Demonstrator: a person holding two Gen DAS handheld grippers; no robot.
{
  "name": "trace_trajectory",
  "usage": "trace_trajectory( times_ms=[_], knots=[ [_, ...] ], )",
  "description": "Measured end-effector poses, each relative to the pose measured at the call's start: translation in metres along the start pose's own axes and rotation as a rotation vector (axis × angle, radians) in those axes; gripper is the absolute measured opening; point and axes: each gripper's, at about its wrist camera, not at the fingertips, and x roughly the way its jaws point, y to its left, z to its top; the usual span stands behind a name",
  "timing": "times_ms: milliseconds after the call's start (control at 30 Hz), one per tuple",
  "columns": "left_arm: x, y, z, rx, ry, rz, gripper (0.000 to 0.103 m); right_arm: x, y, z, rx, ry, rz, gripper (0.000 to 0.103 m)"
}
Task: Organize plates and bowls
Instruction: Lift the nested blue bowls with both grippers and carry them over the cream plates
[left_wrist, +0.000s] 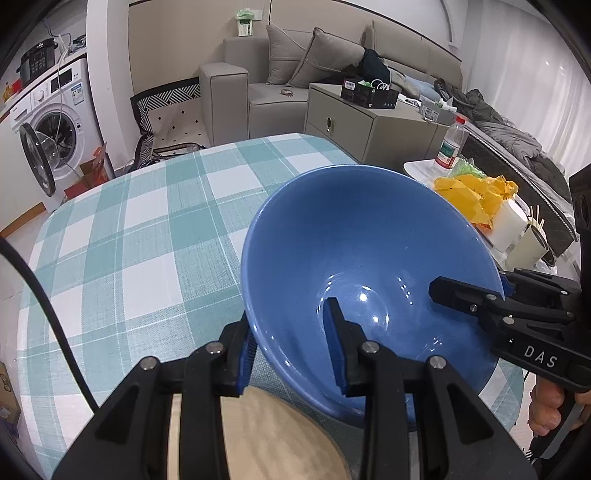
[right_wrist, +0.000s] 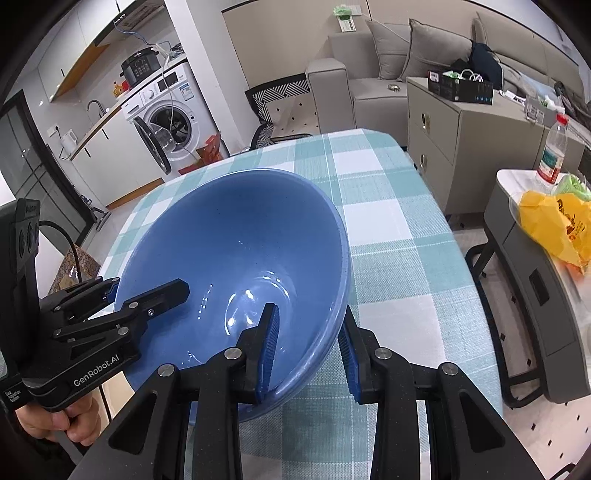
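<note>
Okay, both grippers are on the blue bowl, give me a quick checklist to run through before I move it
1. Left gripper straddles the bowl rim, one finger inside, one outside: ok.
2. Right gripper straddles the opposite rim: ok.
3. Pads pressing firmly enough to lift: cannot tell.
4. Bowl empty: ok.
5. Tablecloth beyond the bowl bare: ok.
6. Whether the bowl rests on the table or is lifted: cannot tell.

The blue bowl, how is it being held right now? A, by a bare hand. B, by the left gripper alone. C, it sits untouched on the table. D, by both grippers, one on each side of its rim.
D: the left gripper and the right gripper each clamp opposite sides of the blue bowl's rim.
</note>
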Motion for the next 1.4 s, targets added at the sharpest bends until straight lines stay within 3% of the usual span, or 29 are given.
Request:
trace_trajectory(
  times_ms=[767,1400],
  knots=[
    [-0.059,0.007,-0.006,-0.028,-0.095,0.024,0.032,-0.049,0.036,-0.001,-0.072,-0.051,0.013,0.032],
    [-0.119,0.033,-0.040,-0.091,-0.159,0.102,0.032,-0.076,0.094,-0.015,-0.159,-0.072,0.094,0.032]
  ],
)
